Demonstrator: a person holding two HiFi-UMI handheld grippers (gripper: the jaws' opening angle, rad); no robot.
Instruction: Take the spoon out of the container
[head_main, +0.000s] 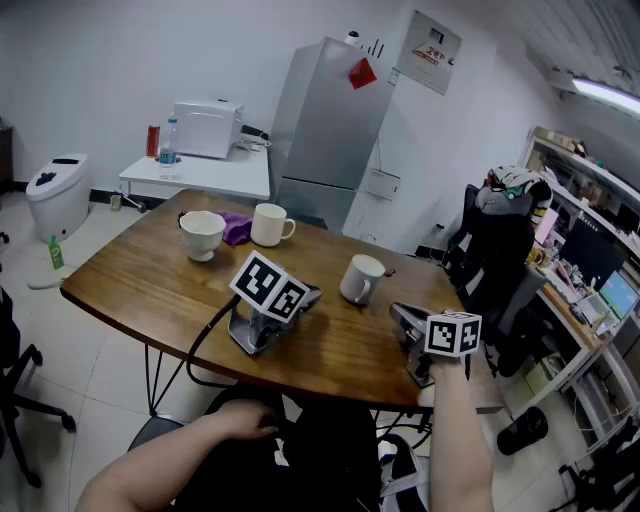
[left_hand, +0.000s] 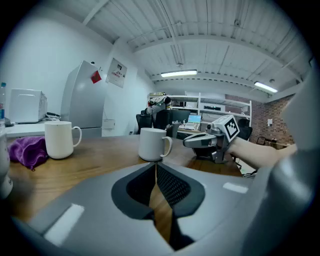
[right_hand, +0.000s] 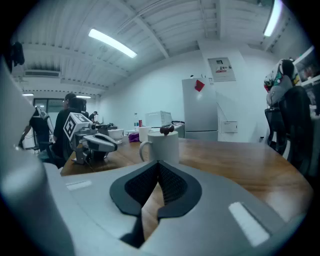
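- The spoon (right_hand: 166, 130) stands in the white mug (right_hand: 163, 147). Only its dark, rounded handle end shows above the rim.
- In the head view the handle is a small dark speck at the mug's right rim (head_main: 388, 271). It is too small there to tell which way it leans.
- The mug sits on the wooden counter (head_main: 150, 280), just right of the frame's centre, between the two tools.
- The right tool (right_hand: 159, 165) points straight at the mug from the lower right of the head view and is near it but not touching.
- Its jaws are pressed together with nothing between them, and only bare counter shows below the pads.
- A hand and forearm (head_main: 455, 420) grip this tool from behind.
- The left tool (left_hand: 156, 166) lies on the counter at centre frame, aimed toward the same mug.
- Its jaws meet at the tips and grip nothing.
- No hand is on it; the other hand (head_main: 250, 420) rests low in the frame.
- Toward the upper left stand a second mug (head_main: 270, 224), a purple cloth (head_main: 237, 227) and a white cup (head_main: 202, 234).
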